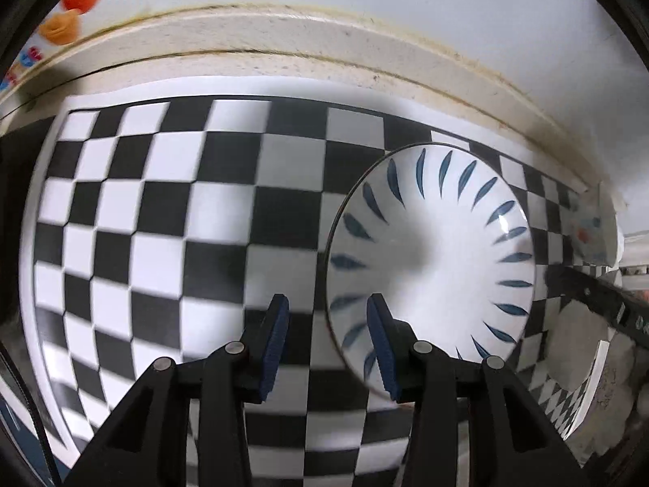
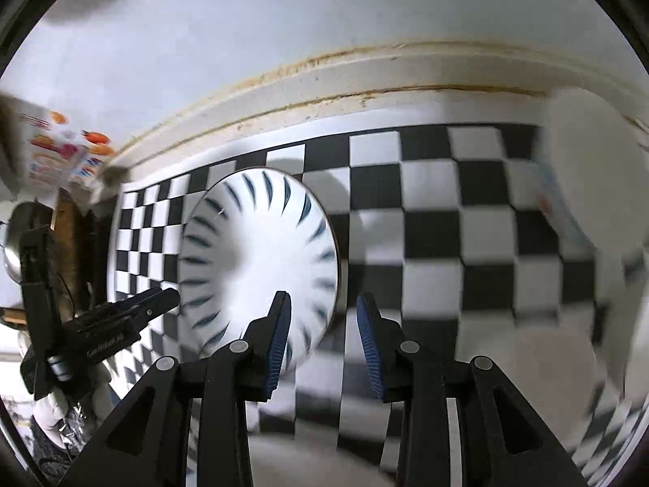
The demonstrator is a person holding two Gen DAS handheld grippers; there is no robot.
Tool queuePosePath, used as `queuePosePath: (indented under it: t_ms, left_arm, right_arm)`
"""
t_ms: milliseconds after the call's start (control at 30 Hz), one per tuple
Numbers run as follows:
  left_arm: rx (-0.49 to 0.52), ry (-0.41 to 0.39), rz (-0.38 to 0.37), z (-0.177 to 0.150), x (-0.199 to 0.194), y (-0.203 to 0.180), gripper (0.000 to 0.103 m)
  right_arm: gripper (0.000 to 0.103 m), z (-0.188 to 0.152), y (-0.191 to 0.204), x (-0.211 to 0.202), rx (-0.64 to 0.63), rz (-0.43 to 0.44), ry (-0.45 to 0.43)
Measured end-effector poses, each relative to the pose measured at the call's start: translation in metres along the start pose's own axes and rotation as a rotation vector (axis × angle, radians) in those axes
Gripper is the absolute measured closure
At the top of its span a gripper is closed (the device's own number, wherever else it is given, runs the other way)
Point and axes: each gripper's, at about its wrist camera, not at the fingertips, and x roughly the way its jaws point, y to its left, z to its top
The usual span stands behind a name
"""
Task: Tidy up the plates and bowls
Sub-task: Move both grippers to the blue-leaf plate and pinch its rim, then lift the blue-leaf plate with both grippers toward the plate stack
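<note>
A white bowl with blue leaf strokes (image 1: 434, 251) sits on a black-and-white checkered mat (image 1: 162, 211). My left gripper (image 1: 328, 332) is open and straddles the bowl's left rim, with its right finger (image 1: 383, 349) over the inside of the bowl. The same bowl (image 2: 259, 259) shows in the right wrist view on the mat (image 2: 466, 223). My right gripper (image 2: 324, 332) is open at the bowl's right rim, with its left finger (image 2: 278, 345) over the bowl. The left gripper (image 2: 134, 312) appears at the bowl's far side there.
A stained cream ledge (image 1: 324, 40) and a white wall run behind the mat. Colourful stickers (image 1: 69, 12) are on the wall at the left. A metal pot (image 2: 16, 243) and clutter sit left of the mat in the right wrist view.
</note>
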Motion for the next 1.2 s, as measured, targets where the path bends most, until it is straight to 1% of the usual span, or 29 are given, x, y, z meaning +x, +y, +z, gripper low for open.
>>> queuePosePath:
  t_ms: [67,100,167,200,233,267,300,433,500,633,667,767,867,1100,1200]
  left_arm:
    - [0.024,0.026,0.028,0.005,0.012,-0.003,0.066]
    - [0.033,0.035,0.03,0.006,0.015,-0.005,0.065]
    - [0.048,0.023,0.006,0.006,0.018,-0.008,0.066]
    - [0.062,0.019,0.006,0.006,0.018,-0.011,0.07]
    - [0.07,0.016,-0.001,0.006,0.017,-0.013,0.073]
    - [0.071,0.016,0.009,0.006,0.016,-0.014,0.073]
    - [0.063,0.016,0.016,0.004,0.016,-0.014,0.073]
    - [0.04,0.019,0.009,-0.002,0.012,-0.012,0.073]
    - [0.046,0.002,0.025,-0.009,0.006,-0.013,0.073]
    - [0.041,-0.017,0.033,-0.024,-0.012,-0.017,0.073]
    - [0.041,-0.025,0.032,-0.027,-0.019,-0.013,0.073]
    - [0.062,-0.055,0.037,-0.04,-0.04,-0.019,0.073]
    - [0.088,-0.082,0.037,-0.046,-0.06,-0.027,0.073]
    - [0.161,-0.15,0.007,-0.071,-0.1,-0.049,0.073]
    - [0.18,-0.172,0.003,-0.089,-0.116,-0.064,0.073]
  right_arm:
    - [0.066,0.012,-0.005,0.016,-0.011,-0.01,0.034]
    - [0.066,0.015,-0.006,0.024,-0.007,-0.013,0.049]
    - [0.067,0.021,-0.01,0.034,-0.002,-0.009,0.068]
    - [0.069,0.024,-0.012,0.041,0.002,-0.006,0.086]
    - [0.074,0.024,-0.013,0.045,0.006,0.002,0.098]
    - [0.086,0.024,-0.014,0.05,0.007,0.009,0.118]
    - [0.088,0.022,-0.012,0.054,0.008,0.023,0.125]
    - [0.088,0.019,-0.013,0.053,0.0,0.017,0.112]
    - [0.088,0.017,-0.011,0.051,-0.006,0.015,0.114]
    - [0.089,0.005,-0.003,0.039,-0.028,0.022,0.103]
    - [0.089,0.001,-0.001,0.033,-0.035,0.023,0.098]
    - [0.089,-0.011,0.005,0.017,-0.04,0.035,0.082]
    - [0.089,-0.024,0.006,-0.004,-0.029,0.046,0.053]
    - [0.089,-0.07,0.008,-0.064,0.011,0.049,-0.04]
    - [0.089,-0.093,0.009,-0.088,0.014,0.042,-0.068]
